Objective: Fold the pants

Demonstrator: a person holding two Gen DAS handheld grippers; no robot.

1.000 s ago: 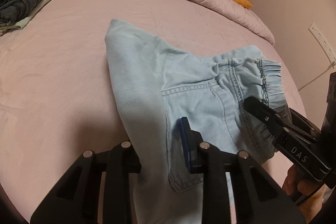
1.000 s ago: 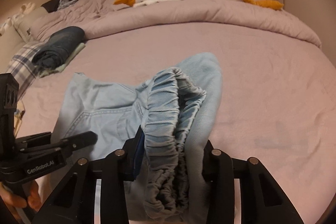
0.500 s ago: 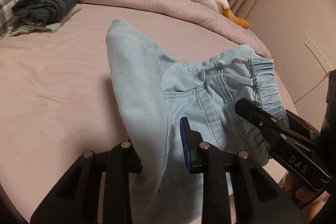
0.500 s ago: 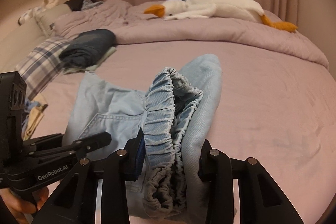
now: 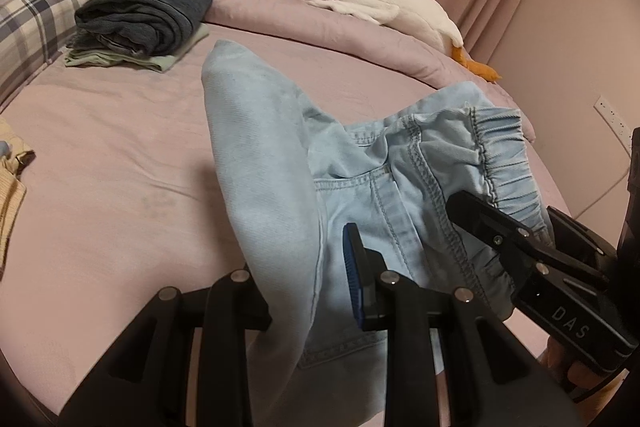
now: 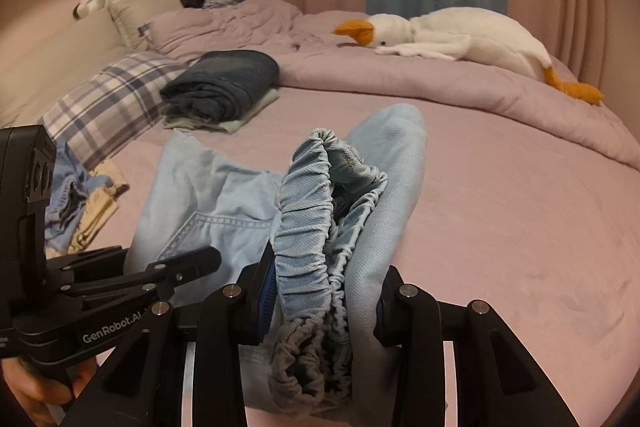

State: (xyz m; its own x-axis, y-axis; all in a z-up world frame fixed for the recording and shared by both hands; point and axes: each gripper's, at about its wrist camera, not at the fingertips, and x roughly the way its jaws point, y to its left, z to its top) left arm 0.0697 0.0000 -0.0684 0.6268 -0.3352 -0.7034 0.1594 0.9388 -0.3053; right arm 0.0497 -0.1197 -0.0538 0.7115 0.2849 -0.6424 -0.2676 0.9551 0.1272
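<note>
While both tongs clamp them, the pale-blue pants (image 5: 276, 187) hang bunched, elastic waistband (image 6: 308, 203) gathered.

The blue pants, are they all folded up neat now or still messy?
Still messy. The light blue pants hang bunched from both grippers, the left gripper and the right gripper, above the bed, waistband crumpled.

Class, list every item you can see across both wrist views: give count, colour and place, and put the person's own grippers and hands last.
Light blue denim pants: one, held up over the bed's middle.
Pink bed sheet: one, under everything.
Mauve quilt: one, bunched along the far side.
White plush goose with orange beak: one, on the quilt.
Folded dark denim garment: one, on a pale green folded cloth.
Plaid pillow: one, blue-white, bed's head.
Left gripper: black, gripping a pant leg.
Right gripper: black, gripping the elastic waistband.
</note>
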